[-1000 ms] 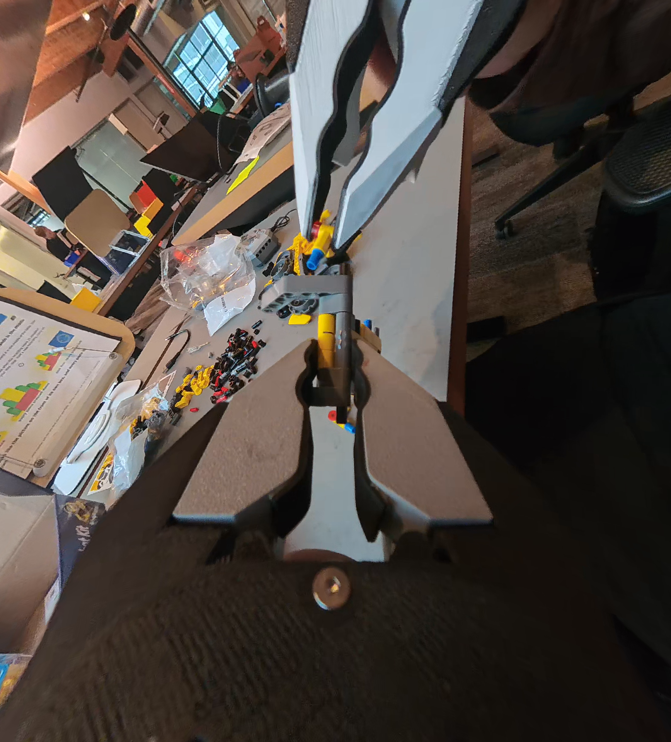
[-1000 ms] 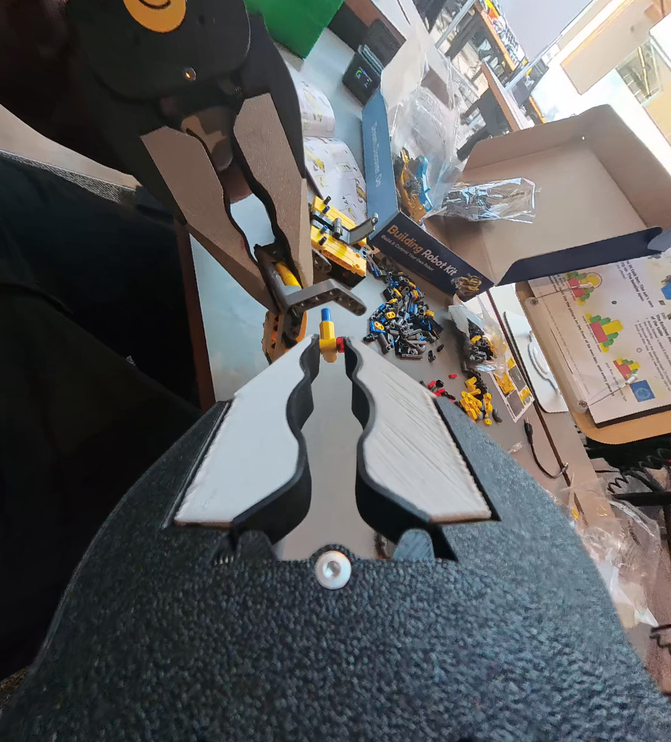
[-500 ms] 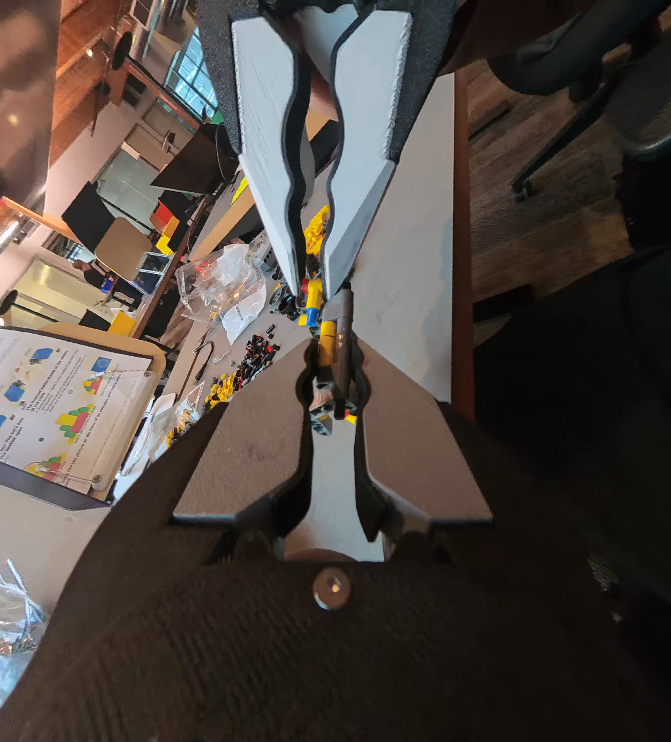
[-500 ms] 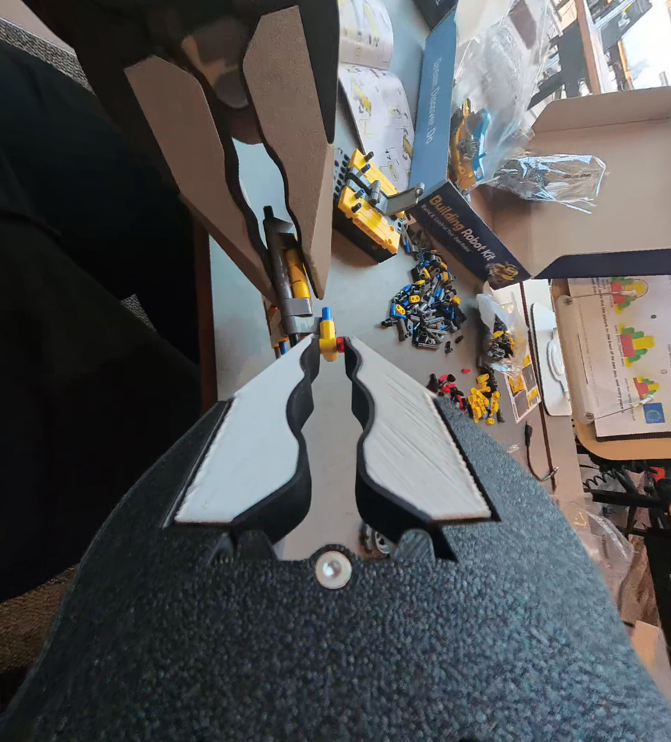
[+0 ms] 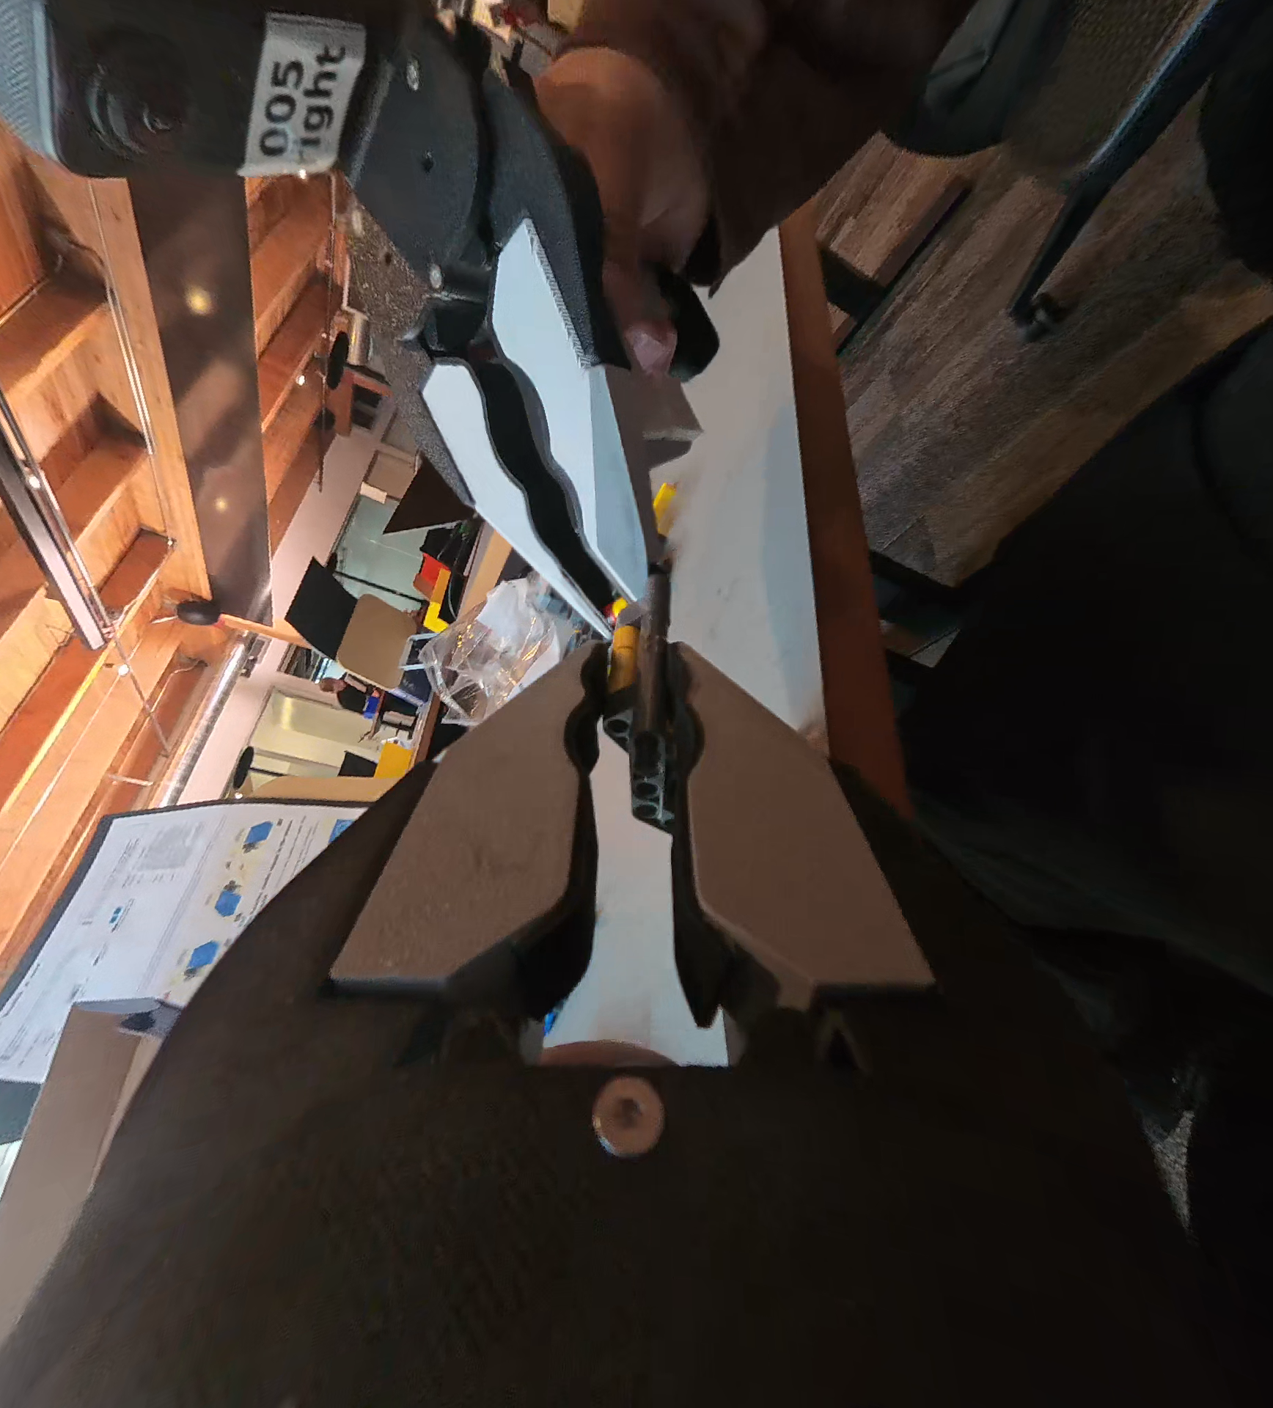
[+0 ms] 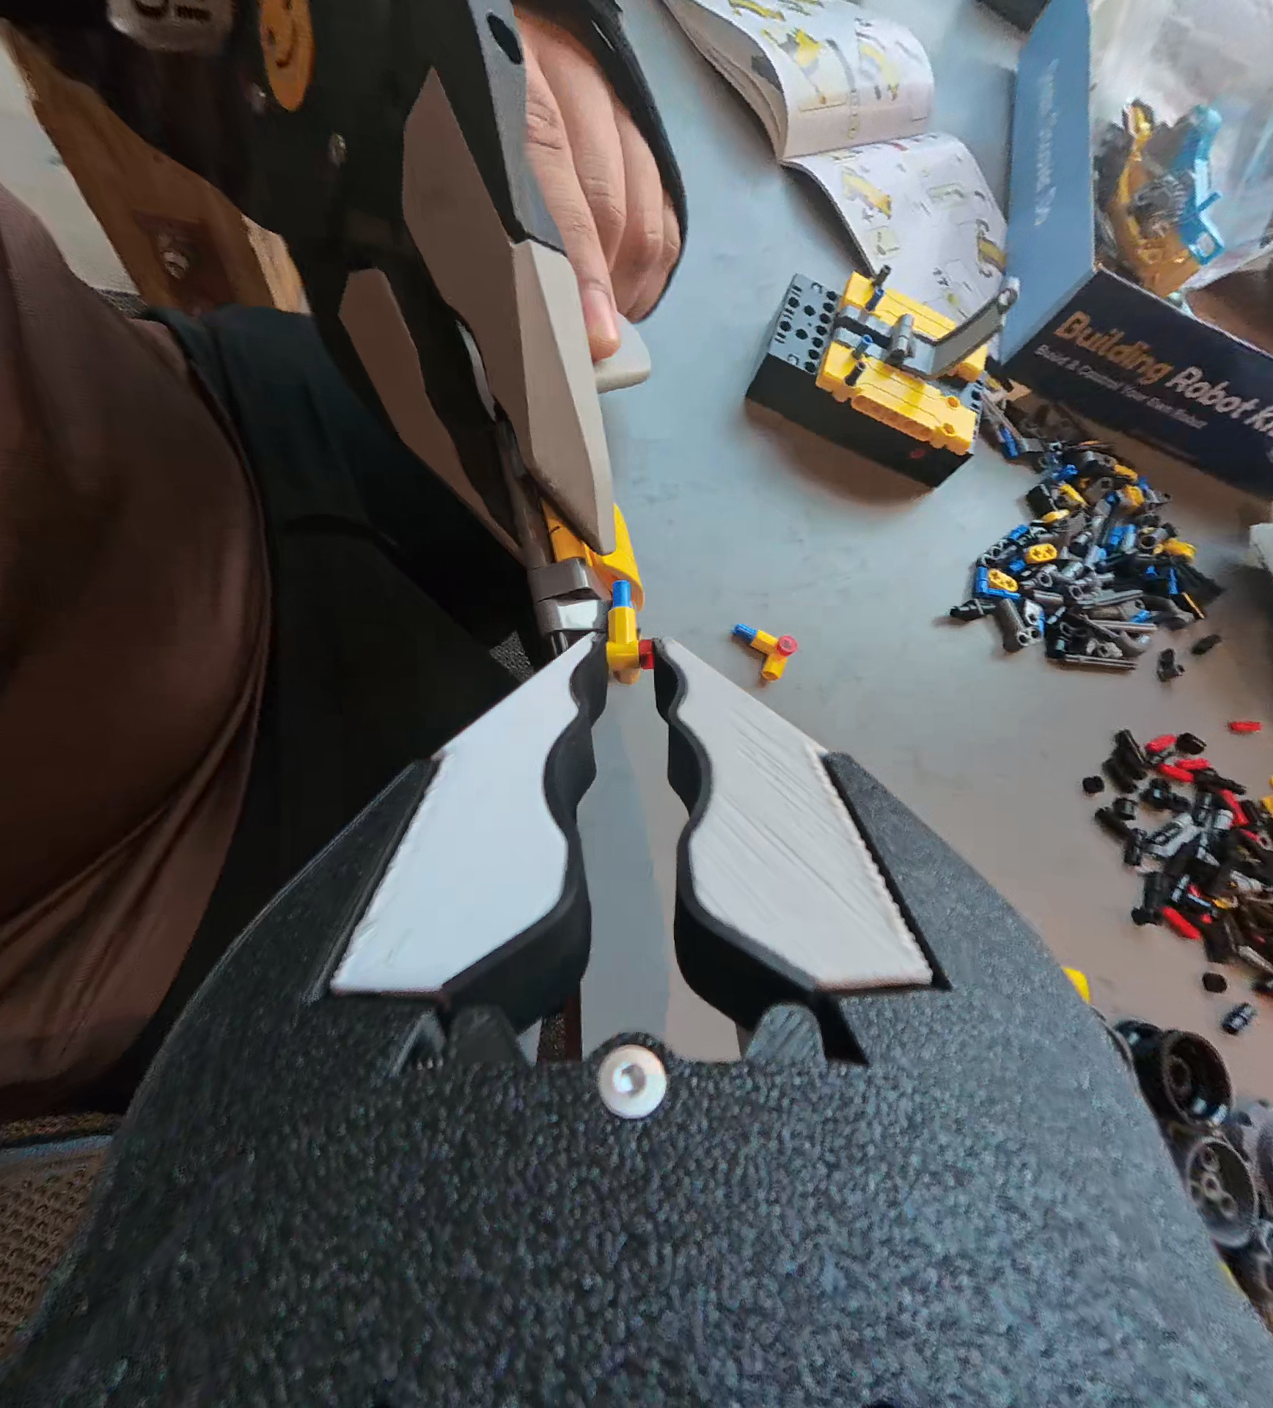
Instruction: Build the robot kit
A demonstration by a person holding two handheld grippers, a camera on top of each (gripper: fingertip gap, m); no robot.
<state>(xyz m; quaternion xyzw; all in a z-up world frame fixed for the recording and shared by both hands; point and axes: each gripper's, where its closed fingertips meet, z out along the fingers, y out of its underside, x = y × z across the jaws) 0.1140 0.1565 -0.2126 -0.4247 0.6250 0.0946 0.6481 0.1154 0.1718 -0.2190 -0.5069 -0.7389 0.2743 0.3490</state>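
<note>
gripping grey-yellow assembly point(image 5: 645, 686), right gripper point(image 6: 630, 655) pinching yellow connector point(image 6: 622, 636)

A grey table point(image 6: 809, 548) carries a yellow-and-black brick assembly point(image 6: 870, 381), an open booklet point(image 6: 847, 99), a dark box point(image 6: 1151, 366), 2 piles of small parts point(image 6: 1090, 579) and black wheels point(image 6: 1243, 1173)
</note>
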